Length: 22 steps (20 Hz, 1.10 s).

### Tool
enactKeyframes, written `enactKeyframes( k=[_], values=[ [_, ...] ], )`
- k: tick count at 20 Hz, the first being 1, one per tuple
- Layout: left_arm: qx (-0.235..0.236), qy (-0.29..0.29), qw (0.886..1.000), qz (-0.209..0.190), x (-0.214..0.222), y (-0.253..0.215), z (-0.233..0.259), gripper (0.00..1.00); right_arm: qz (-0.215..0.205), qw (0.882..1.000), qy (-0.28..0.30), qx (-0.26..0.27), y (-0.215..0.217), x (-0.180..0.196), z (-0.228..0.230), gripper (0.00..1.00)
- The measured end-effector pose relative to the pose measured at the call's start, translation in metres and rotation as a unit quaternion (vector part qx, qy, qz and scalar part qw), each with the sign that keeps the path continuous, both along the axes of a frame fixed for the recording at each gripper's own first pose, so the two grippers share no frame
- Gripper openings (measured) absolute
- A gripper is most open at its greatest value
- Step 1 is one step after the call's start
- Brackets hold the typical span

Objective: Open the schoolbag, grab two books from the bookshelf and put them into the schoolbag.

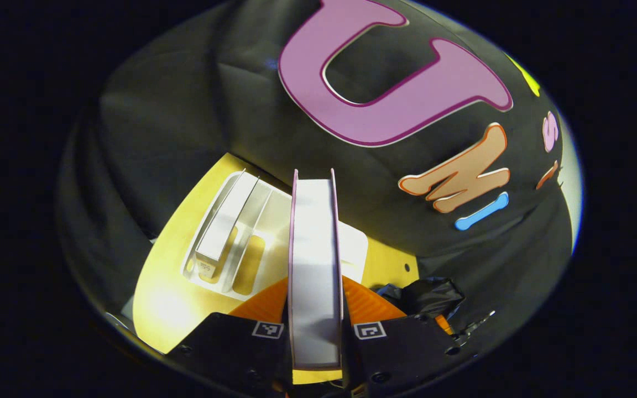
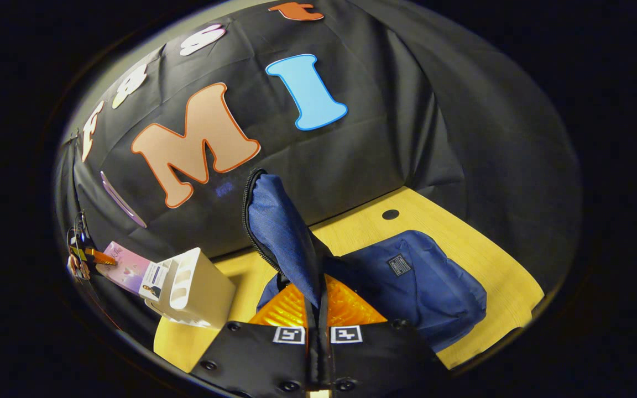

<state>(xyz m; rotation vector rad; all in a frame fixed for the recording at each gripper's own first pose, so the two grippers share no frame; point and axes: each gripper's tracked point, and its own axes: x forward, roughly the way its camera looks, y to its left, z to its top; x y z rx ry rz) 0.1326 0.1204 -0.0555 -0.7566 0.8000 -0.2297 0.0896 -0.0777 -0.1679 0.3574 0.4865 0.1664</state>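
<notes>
My left tongs (image 1: 316,331) are clenched on a book (image 1: 314,260), holding it up on its edge, lifted clear of the white bookshelf (image 1: 241,232) behind it on the yellow counter (image 1: 169,298). One more book (image 1: 224,221) still stands in the bookshelf. My right tongs (image 2: 318,331) are pinched on the blue flap (image 2: 280,232) of the schoolbag (image 2: 423,287), holding it up so the bag is open. I think the bag part is done. No book is inside yet as far as I can see, so both still need to go in.

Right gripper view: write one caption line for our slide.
Right gripper pinches the blue schoolbag's flap upward.
</notes>
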Motion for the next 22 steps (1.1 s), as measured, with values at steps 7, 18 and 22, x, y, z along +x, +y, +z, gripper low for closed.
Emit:
enactKeyframes(
  k=[7, 18, 22],
  values=[
    [-0.104, -0.013, 0.994, 0.014, -0.009, -0.009, 0.001, 0.31, 0.005, 1.000, 0.001, -0.002, 0.002, -0.001, 0.000, 0.03],
    [-0.194, -0.014, 0.980, -0.026, -0.017, -0.099, -0.017, 0.31, 0.020, 1.000, -0.002, -0.015, 0.003, -0.003, 0.004, 0.03],
    [-0.214, -0.004, 0.976, -0.043, -0.018, -0.147, -0.027, 0.31, 0.020, 1.000, -0.004, -0.012, 0.003, -0.002, 0.004, 0.03]
  ],
)
